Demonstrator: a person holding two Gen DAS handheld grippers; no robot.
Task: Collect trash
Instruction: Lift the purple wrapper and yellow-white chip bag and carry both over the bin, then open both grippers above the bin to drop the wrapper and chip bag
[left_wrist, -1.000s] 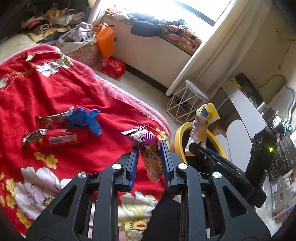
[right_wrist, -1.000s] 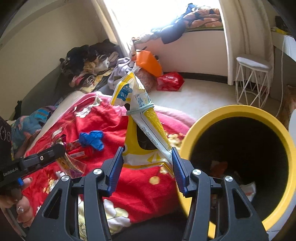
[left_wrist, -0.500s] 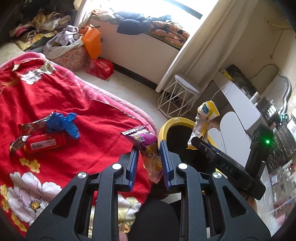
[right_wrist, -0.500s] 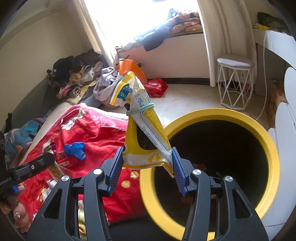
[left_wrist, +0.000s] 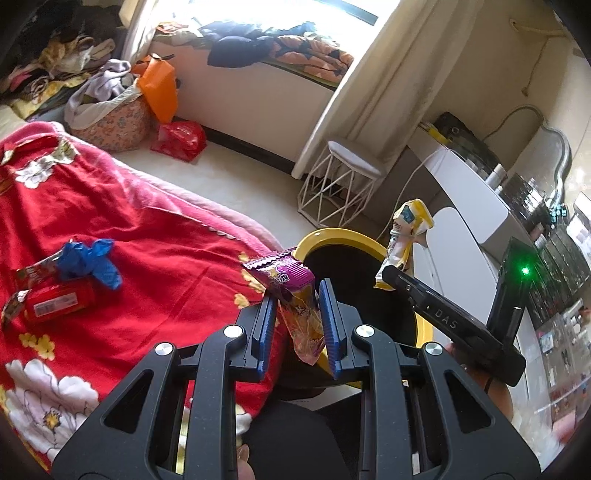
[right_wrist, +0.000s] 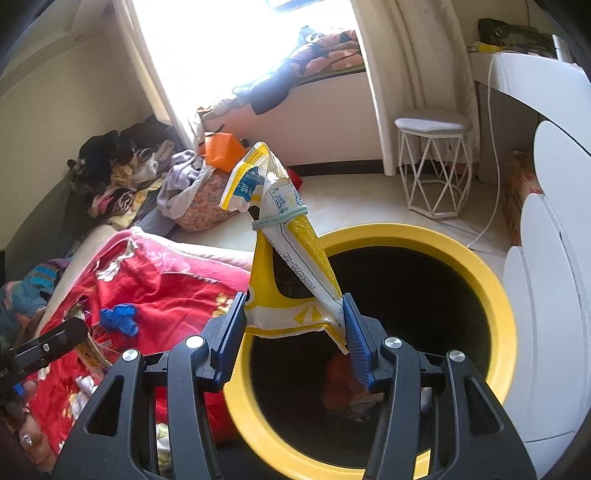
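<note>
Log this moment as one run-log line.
left hand-held gripper: shut on purple wrapper | right hand-held gripper: shut on yellow bag, over yellow bin | blanket: trash remains

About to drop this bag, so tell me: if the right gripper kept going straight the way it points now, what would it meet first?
Most likely the open mouth of the yellow-rimmed bin: the right gripper, shut on the yellow bag, points into its dark inside. Depth is hard to judge.

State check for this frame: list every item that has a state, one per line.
left gripper: shut on purple wrapper
right gripper: shut on yellow bag, tied with a band
yellow bin: open, trash inside
blue glove: crumpled on red blanket
red packet: lying on blanket
</note>
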